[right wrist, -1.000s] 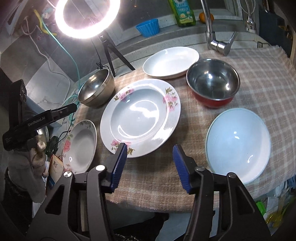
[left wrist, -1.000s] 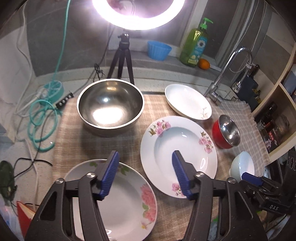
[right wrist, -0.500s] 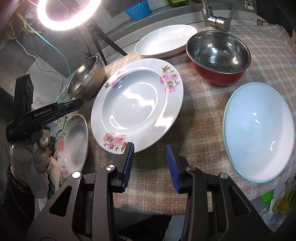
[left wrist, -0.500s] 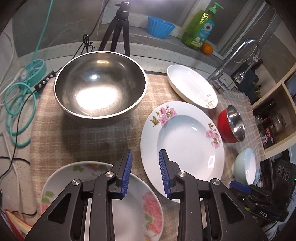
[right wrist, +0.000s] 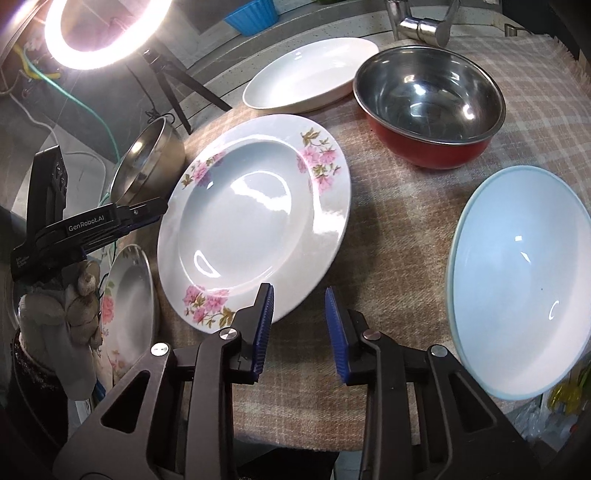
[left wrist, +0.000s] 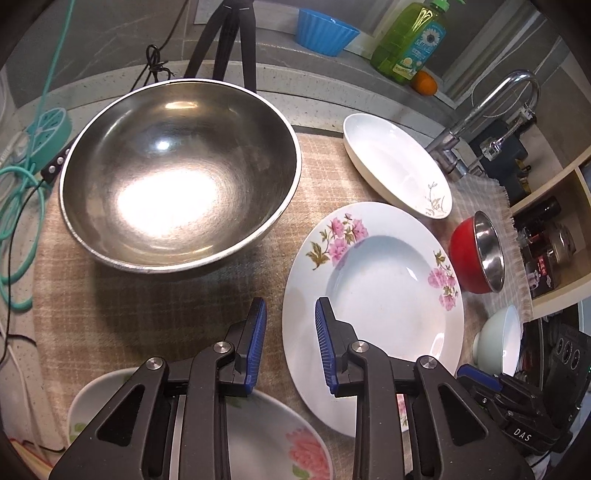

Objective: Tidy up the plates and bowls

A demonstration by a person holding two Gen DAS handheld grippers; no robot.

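A large flowered plate (left wrist: 373,306) (right wrist: 255,225) lies mid-cloth. A big steel bowl (left wrist: 177,173) (right wrist: 147,158) sits at the far left. A small flowered plate (left wrist: 258,432) (right wrist: 129,295) lies under my left gripper (left wrist: 290,325), which is partly open and empty, straddling the large plate's left rim. A plain white plate (left wrist: 399,166) (right wrist: 310,74), a red steel-lined bowl (left wrist: 476,251) (right wrist: 428,103) and a pale blue bowl (left wrist: 502,343) (right wrist: 521,280) lie to the right. My right gripper (right wrist: 299,314) is partly open and empty at the large plate's near edge.
A checked cloth (left wrist: 122,310) covers the counter. A tripod (left wrist: 225,40) and ring light (right wrist: 103,33) stand behind the steel bowl. A faucet (left wrist: 480,110), soap bottle (left wrist: 410,40), blue cup (left wrist: 325,29) and shelf with jars (left wrist: 546,251) line the back and right. Cables (left wrist: 22,177) lie left.
Both grippers have moved forward and lower toward the dishes. Their jaws narrowed from wide open, then widened slightly. No dish has moved.
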